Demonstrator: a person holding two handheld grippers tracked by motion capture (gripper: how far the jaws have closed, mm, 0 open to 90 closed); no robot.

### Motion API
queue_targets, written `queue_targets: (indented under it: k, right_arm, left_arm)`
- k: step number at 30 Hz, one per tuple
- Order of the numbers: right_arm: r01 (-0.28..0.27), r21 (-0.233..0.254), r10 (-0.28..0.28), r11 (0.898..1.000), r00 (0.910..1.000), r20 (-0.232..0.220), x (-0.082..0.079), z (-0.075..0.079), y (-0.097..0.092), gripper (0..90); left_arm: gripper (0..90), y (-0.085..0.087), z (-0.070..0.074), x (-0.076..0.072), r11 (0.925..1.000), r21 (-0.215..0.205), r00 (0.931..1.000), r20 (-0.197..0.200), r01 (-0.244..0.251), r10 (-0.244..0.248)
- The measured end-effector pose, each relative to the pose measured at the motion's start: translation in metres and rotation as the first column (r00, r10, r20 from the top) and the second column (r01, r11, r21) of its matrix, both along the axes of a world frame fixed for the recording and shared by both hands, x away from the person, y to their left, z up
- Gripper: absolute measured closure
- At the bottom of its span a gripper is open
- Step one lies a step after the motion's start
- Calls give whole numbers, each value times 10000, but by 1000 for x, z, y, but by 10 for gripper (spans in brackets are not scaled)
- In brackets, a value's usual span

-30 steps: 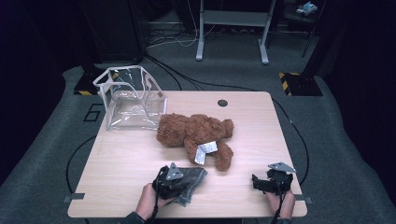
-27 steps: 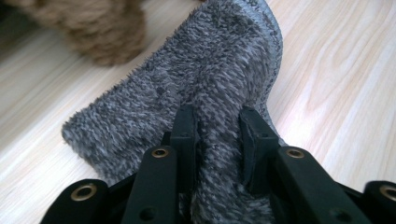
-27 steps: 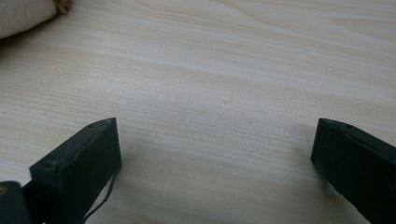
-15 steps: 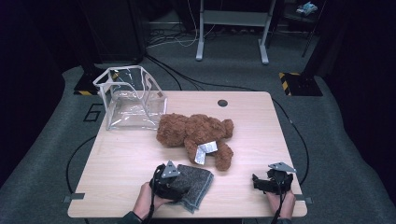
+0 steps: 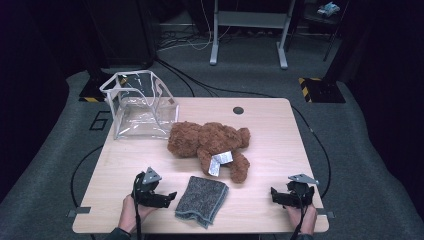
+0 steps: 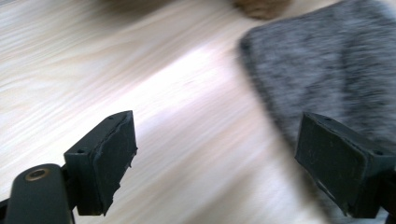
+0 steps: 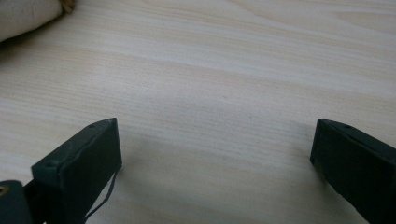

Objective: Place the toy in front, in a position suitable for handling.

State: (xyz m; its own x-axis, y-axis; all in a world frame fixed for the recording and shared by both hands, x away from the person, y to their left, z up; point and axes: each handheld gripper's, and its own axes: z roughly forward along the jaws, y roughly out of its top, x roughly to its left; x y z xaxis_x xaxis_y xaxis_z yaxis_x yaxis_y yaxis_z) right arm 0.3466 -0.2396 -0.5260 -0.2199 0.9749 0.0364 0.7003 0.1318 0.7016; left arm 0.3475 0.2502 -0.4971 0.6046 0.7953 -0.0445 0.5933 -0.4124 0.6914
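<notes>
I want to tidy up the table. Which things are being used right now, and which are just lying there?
In use:
- grey cloth, folded flat beside the left tongs, whose jaws have just been opening with nothing between them

Just lying about:
- brown teddy bear
- clear plastic bag
- right tongs, open, resting on the table

The wooden table (image 5: pixel 270 145) bears a teddy bear (image 5: pixel 207 144), grey cloth (image 5: pixel 201 200) and clear box (image 5: pixel 140 104).

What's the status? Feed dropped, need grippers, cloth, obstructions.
Left gripper just opened, empty, beside folded grey terry cloth lying flat. Right gripper open, empty. Nothing blocking.
</notes>
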Motion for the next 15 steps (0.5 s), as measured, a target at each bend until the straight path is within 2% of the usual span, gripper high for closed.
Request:
queue_targets:
  k: [1,6,8,9,10,15]
  right_arm:
    - [113,201,-113,9997,9999,9,-2,2,-1,12]
    - [-278,449,268,9986,9994,232,-8,12,1,4]
    - [-510,492,494,9975,9982,332,-10,17,6,3]
    - [-677,515,659,9964,9972,355,-11,20,10,3]
    - [-825,465,807,9955,9959,402,-12,23,14,3]
    - [-1471,454,1443,9881,9877,595,-14,33,34,4]
  left_arm:
    - [102,2,-1,1,9999,100,9999,62,-80,79]
    - [81,11,-9,8,9980,242,9983,-22,-579,579]
    - [67,13,-11,12,9972,411,9981,8,-621,621]
    - [64,11,-13,12,9969,219,9972,14,-753,753]
    - [60,12,-13,14,9970,379,9977,-34,-672,673]
    - [39,8,-18,18,9948,633,9968,4,-794,796]
